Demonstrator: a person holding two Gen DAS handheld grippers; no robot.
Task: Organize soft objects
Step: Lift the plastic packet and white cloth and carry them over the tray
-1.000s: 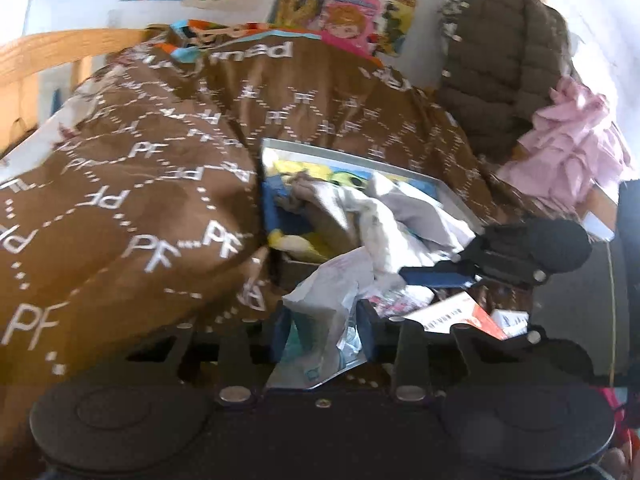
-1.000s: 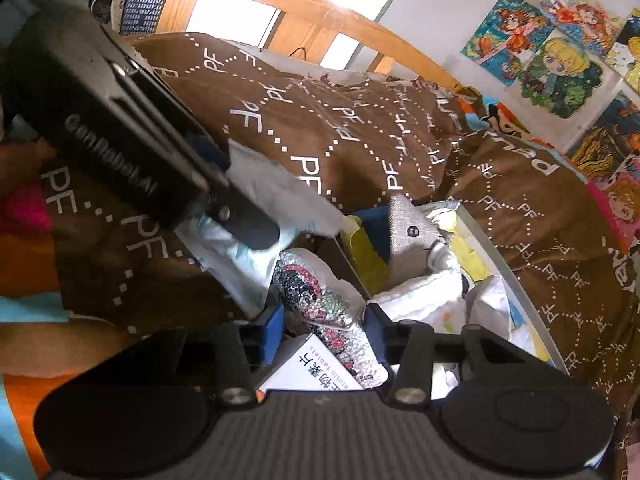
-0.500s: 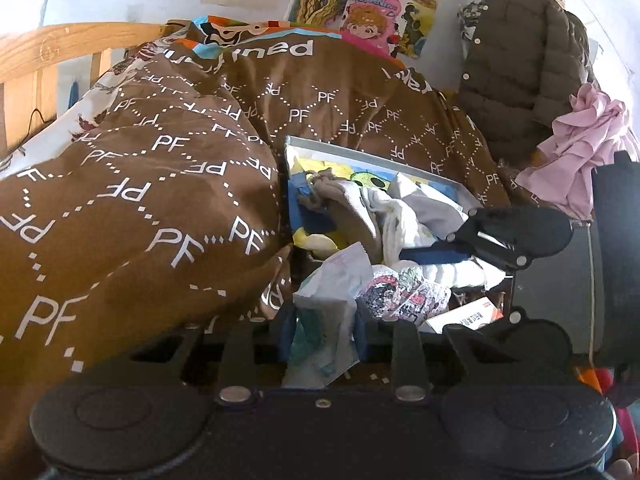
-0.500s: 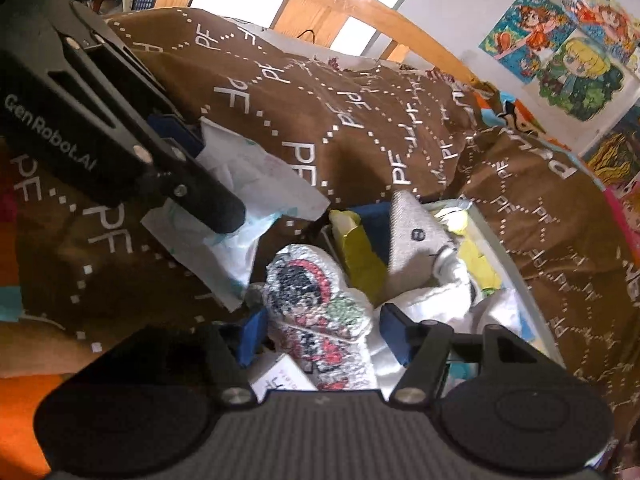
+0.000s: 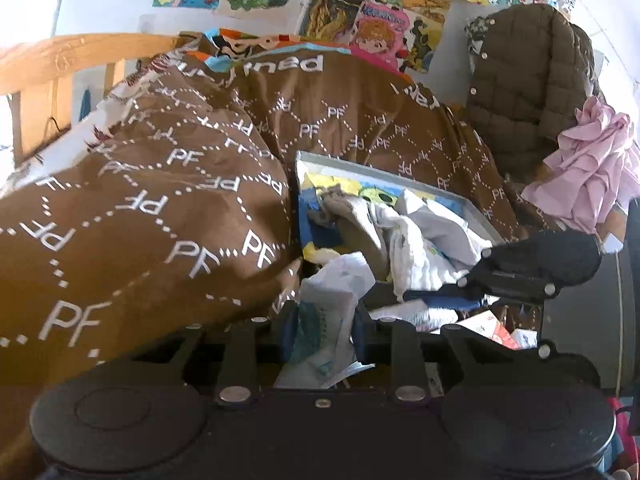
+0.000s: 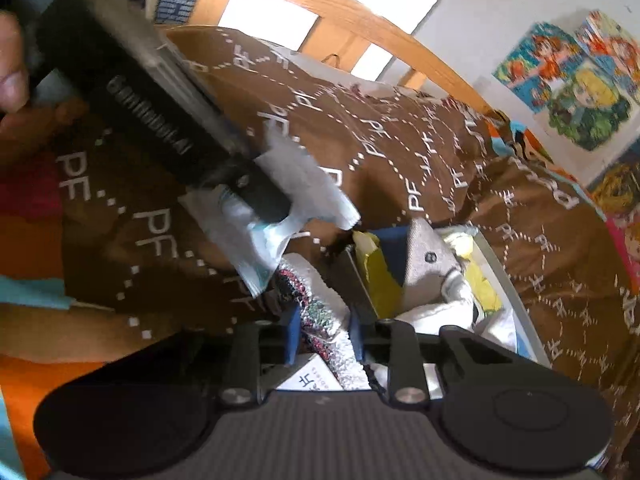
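My left gripper (image 5: pixel 324 318) is shut on a crumpled white and teal packet (image 5: pixel 340 280), held just in front of a grey storage box (image 5: pixel 380 166) full of cloths. My right gripper (image 6: pixel 321 320) is closing its jaws on a white cloth with a dark cartoon print (image 6: pixel 310 280), which fills the gap between the blue pads at the box's near end. In the right wrist view the left gripper's finger (image 6: pixel 260 196) pins the packet (image 6: pixel 312 184) above the brown duvet. The right gripper's black body (image 5: pixel 540 264) reaches in from the right over white cloths (image 5: pixel 416 248).
A brown duvet (image 5: pixel 160 220) printed with "PF" lies heaped left of the box and behind it. A brown puffer jacket (image 5: pixel 524 88) and a pink garment (image 5: pixel 592 168) hang at the right. A wooden bed rail (image 6: pixel 360 24) runs behind. A red and white booklet (image 5: pixel 490 326) lies near the box.
My right gripper's jaws widened around the printed cloth, then closed in on it, and the view rolled slightly. My left gripper kept hold of the packet and stayed put.
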